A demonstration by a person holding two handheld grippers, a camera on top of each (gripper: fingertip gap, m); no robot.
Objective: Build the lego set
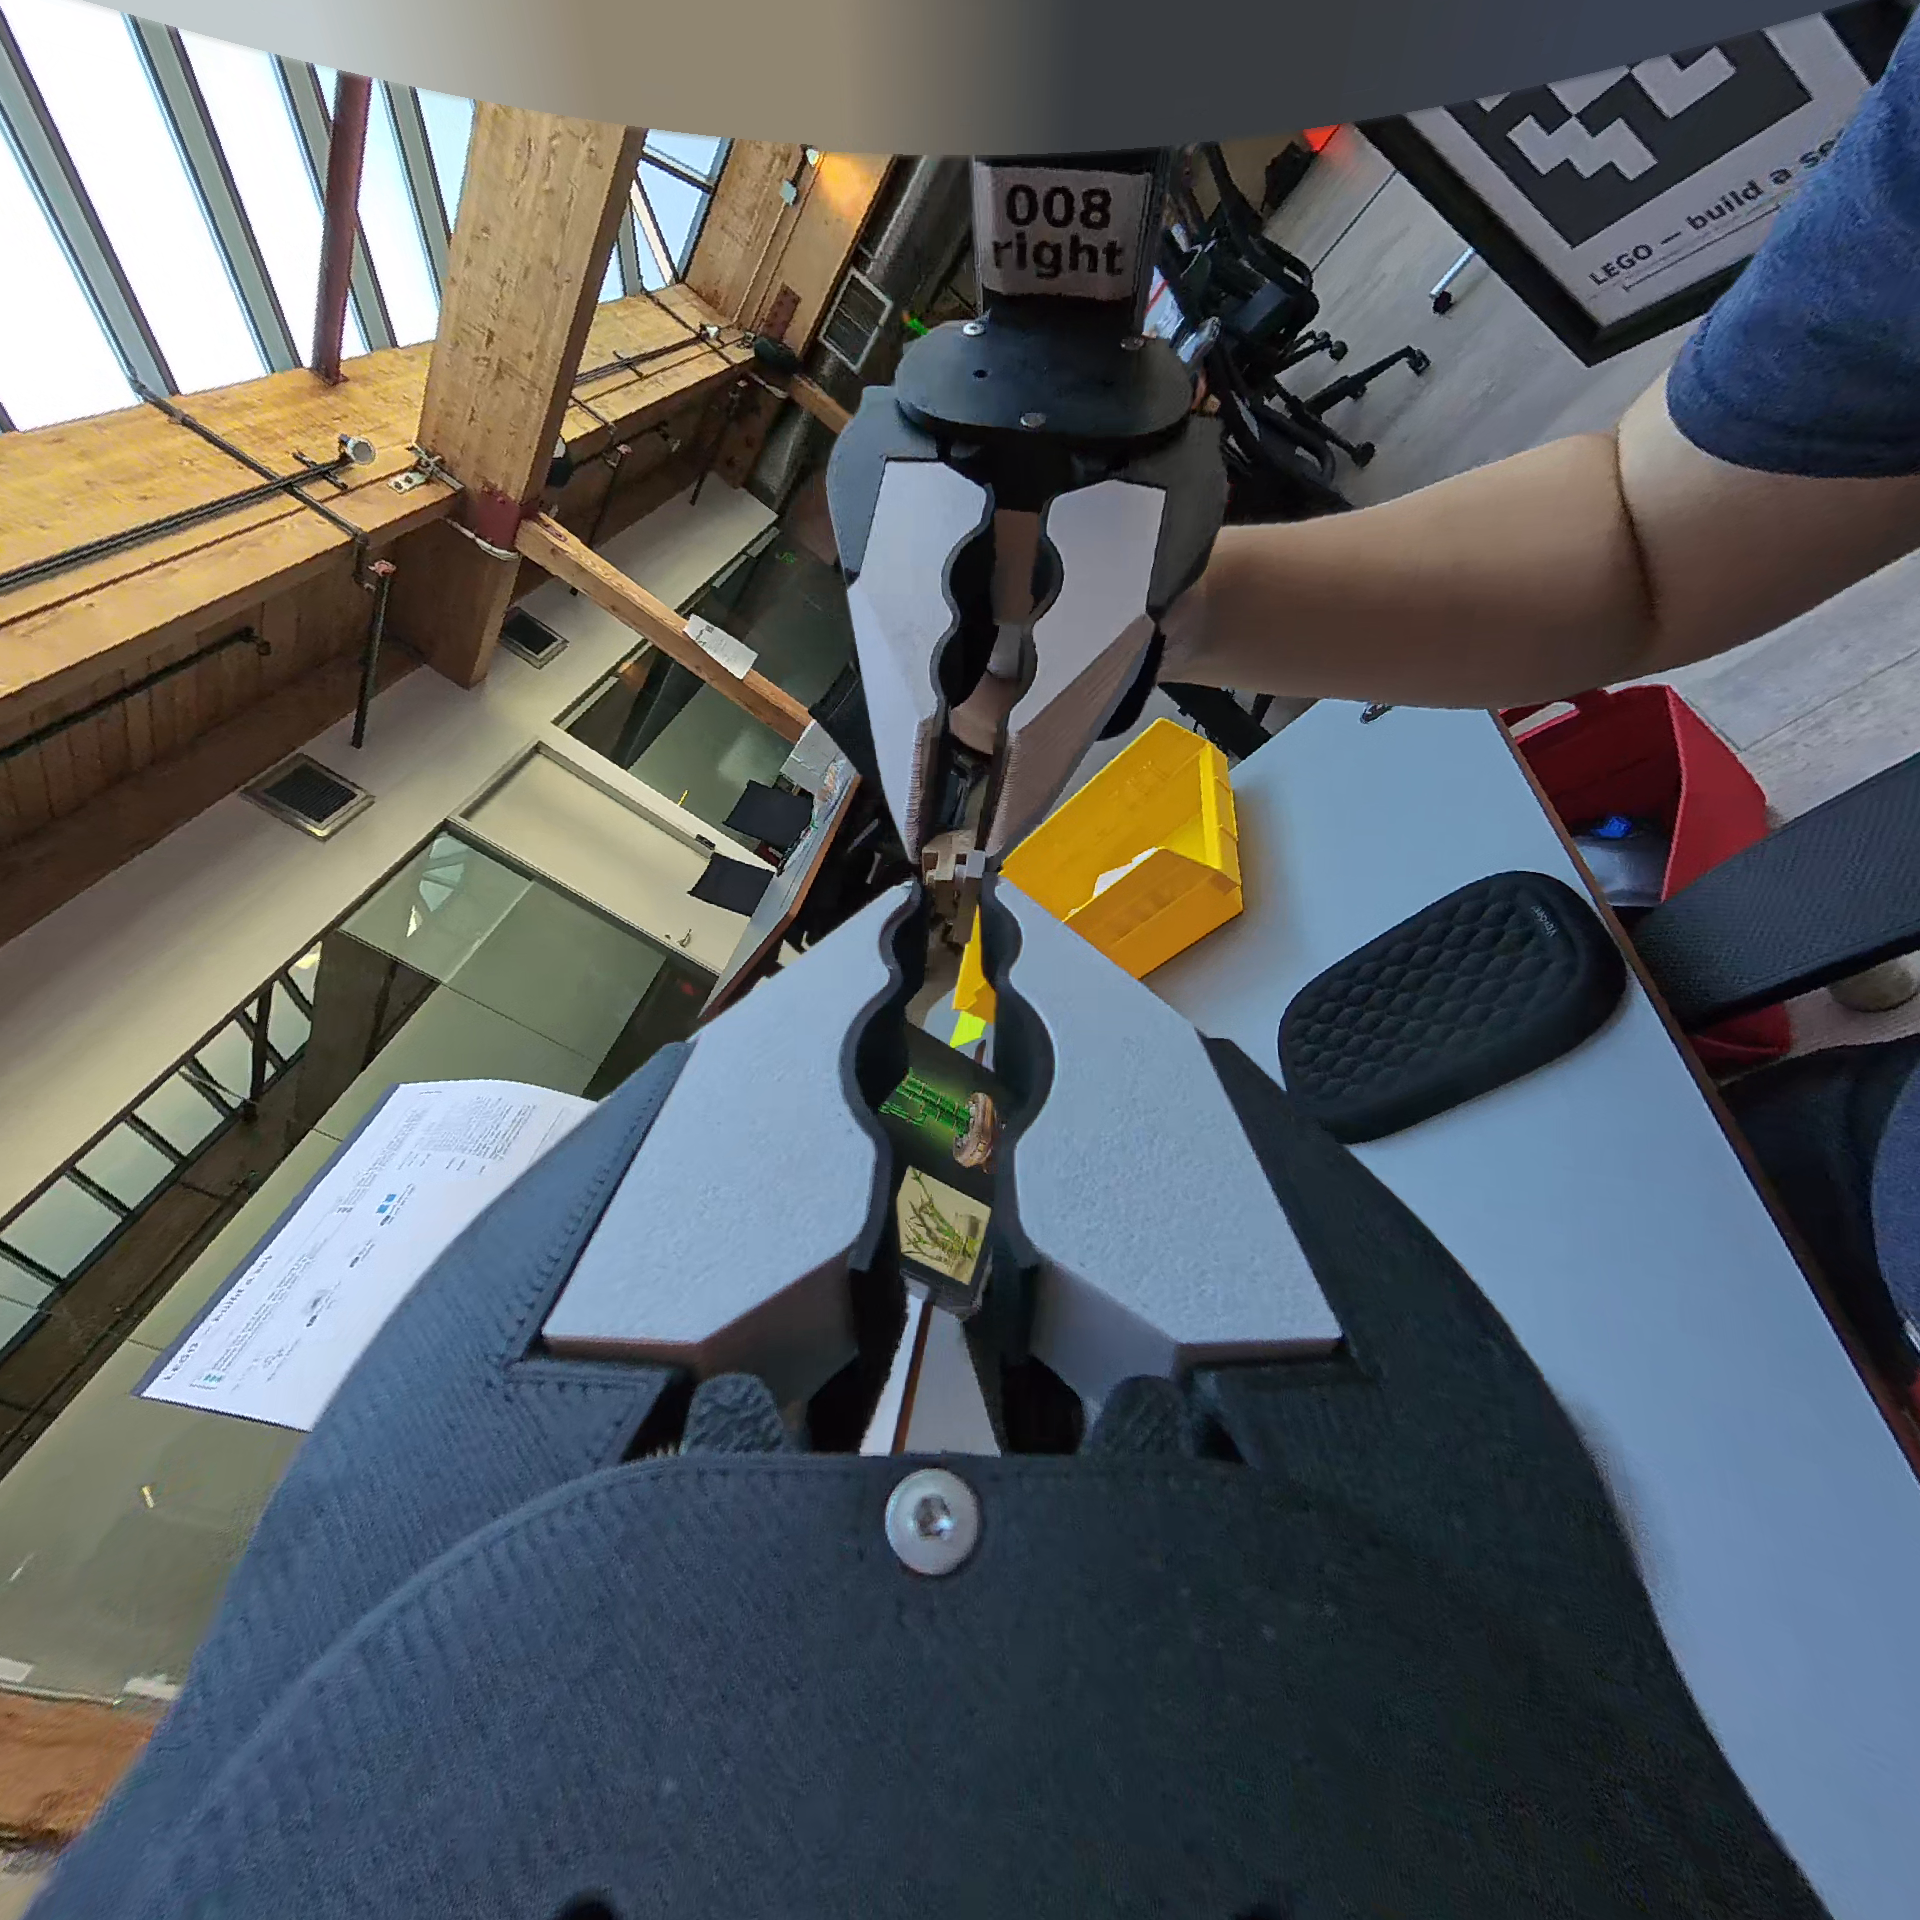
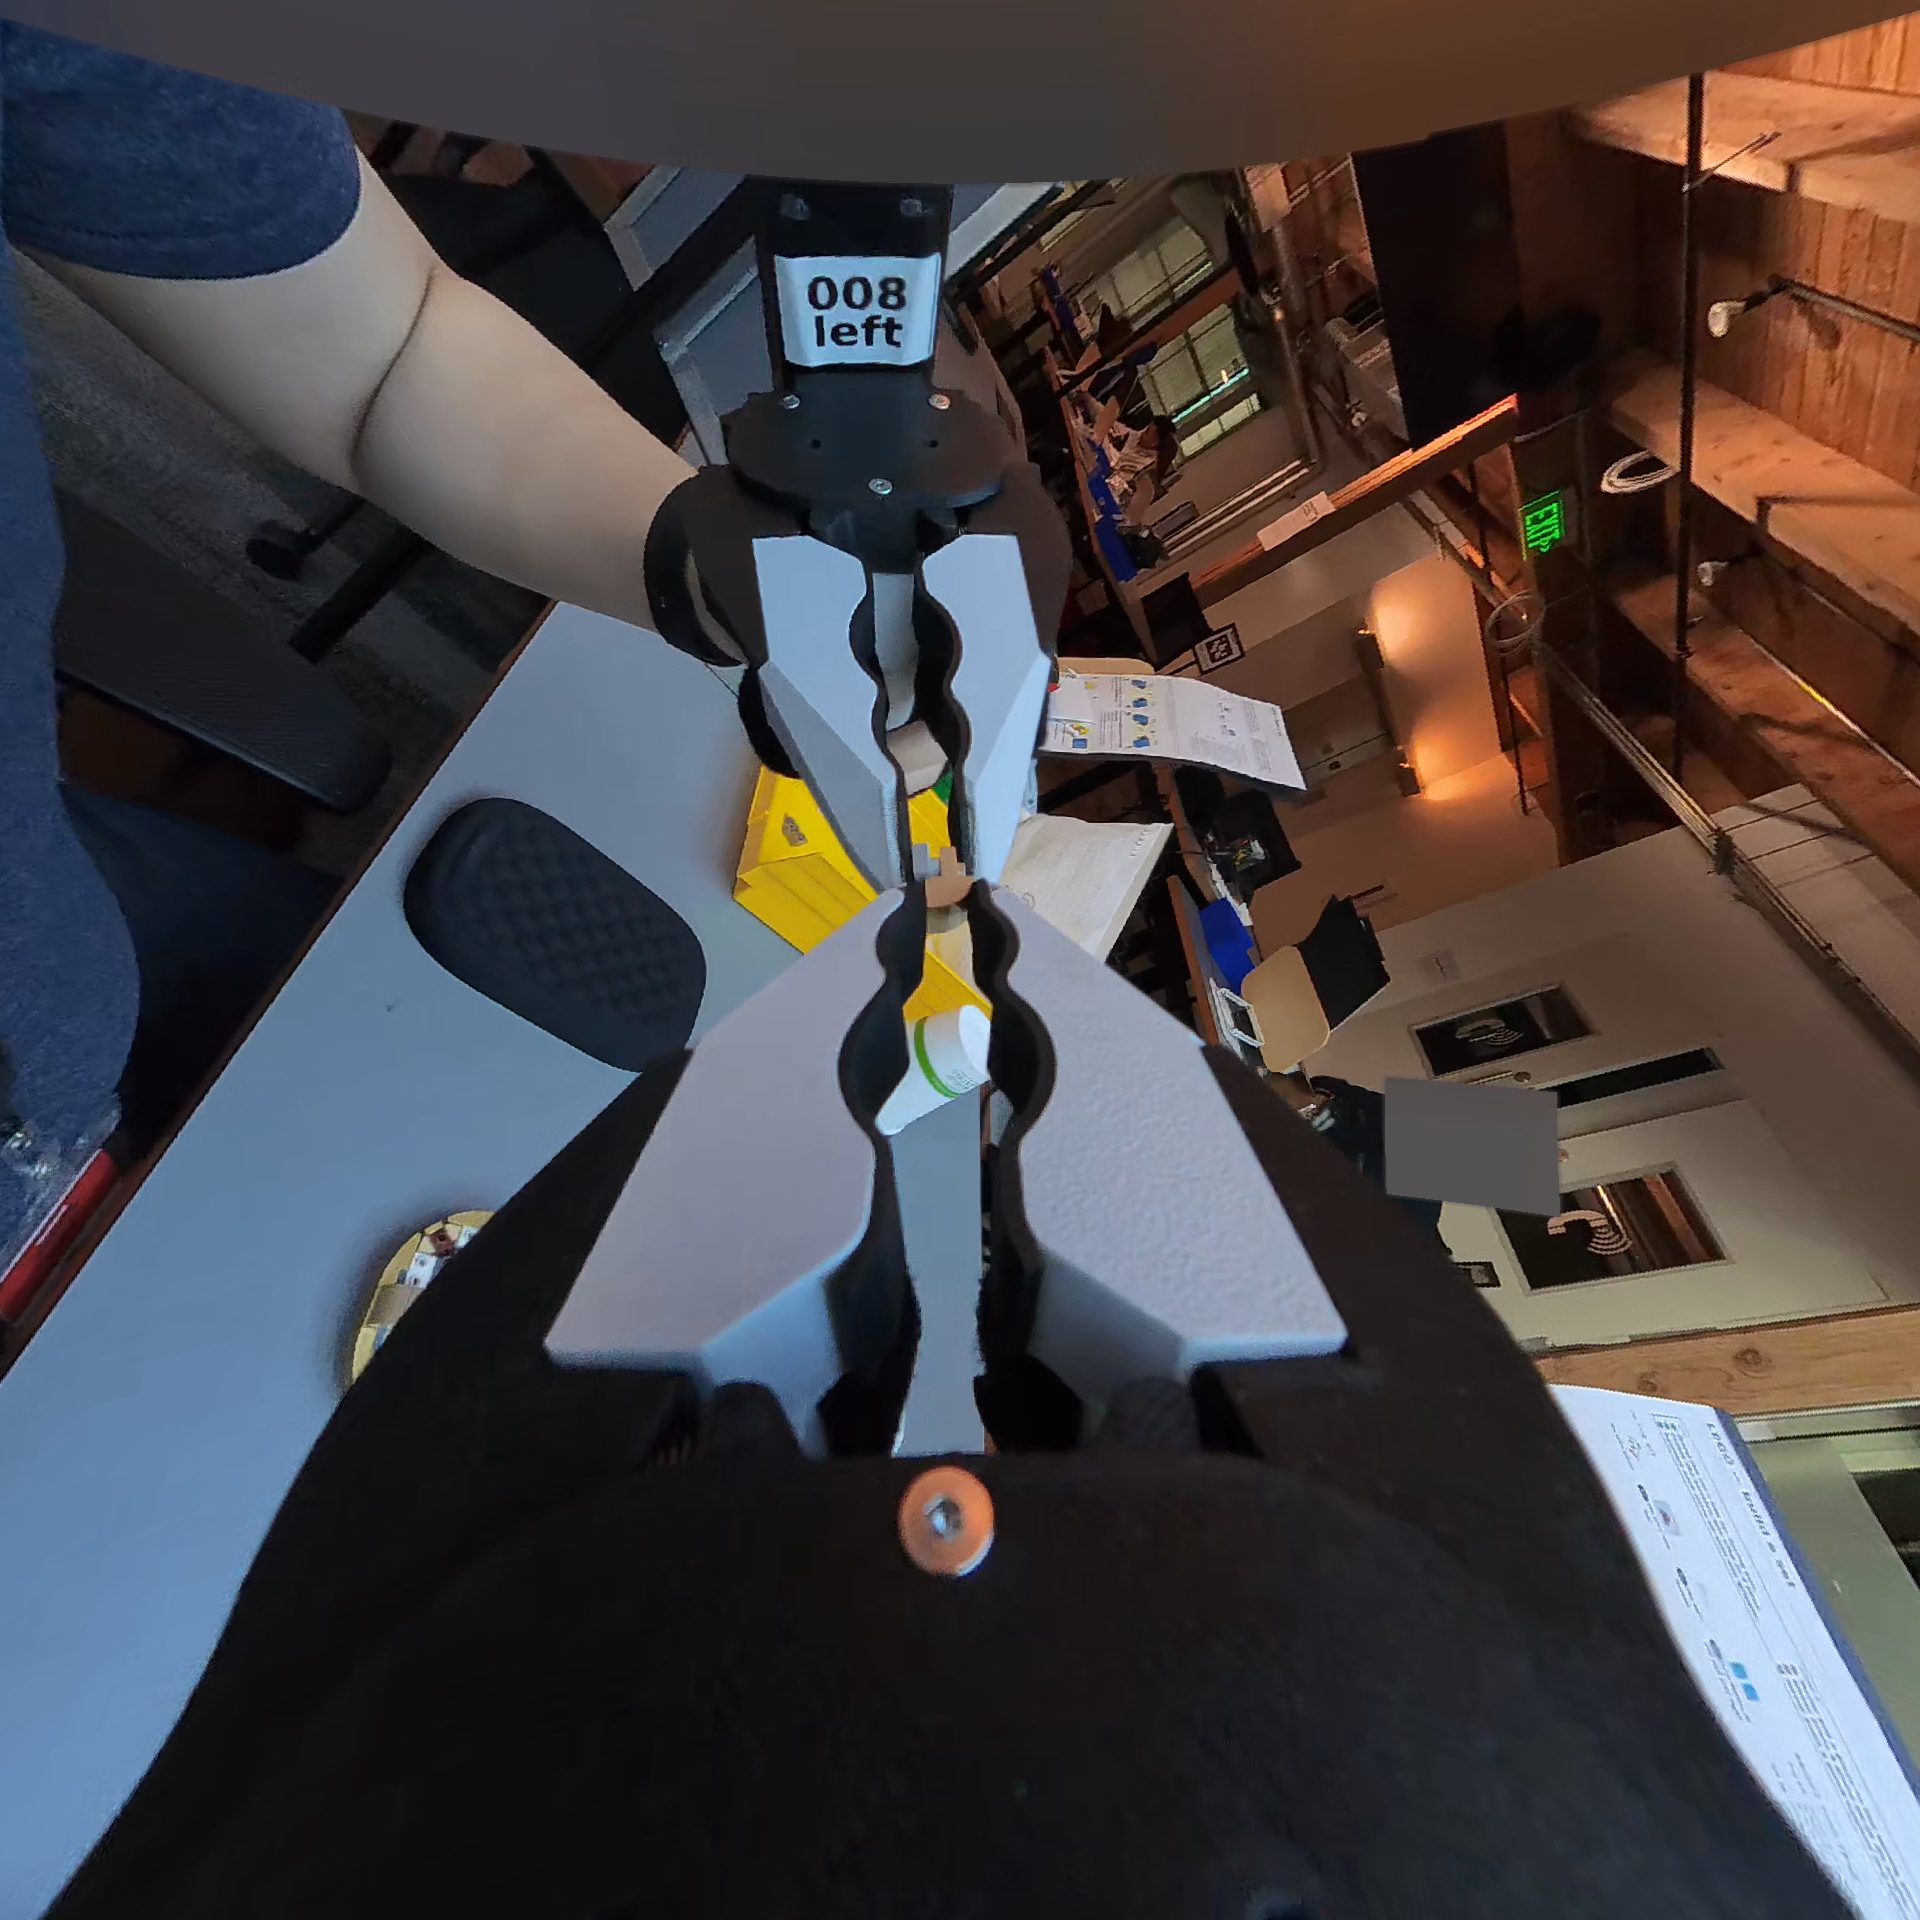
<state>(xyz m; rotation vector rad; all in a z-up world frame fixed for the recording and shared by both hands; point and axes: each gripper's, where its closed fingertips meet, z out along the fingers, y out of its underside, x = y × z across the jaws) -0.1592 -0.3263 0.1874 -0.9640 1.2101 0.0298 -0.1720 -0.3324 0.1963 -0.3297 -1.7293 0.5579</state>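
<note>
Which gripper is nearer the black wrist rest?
Cannot tell. Left gripper and right gripper meet tip to tip, both raised above the table beside the wrist rest.

The left gripper [image 1: 951, 899] and the right gripper [image 1: 951, 847] meet tip to tip, both pinched on a small tan and grey lego piece [image 1: 954, 871]. A yellow bin [image 1: 1143, 842] and a black wrist rest [image 1: 1449, 1003] sit on the grey table [image 1: 1403, 790] to the right.

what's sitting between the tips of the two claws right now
A small tan and grey lego piece, pinched where the left claw and right claw meet tip to tip, in both wrist views.
</note>
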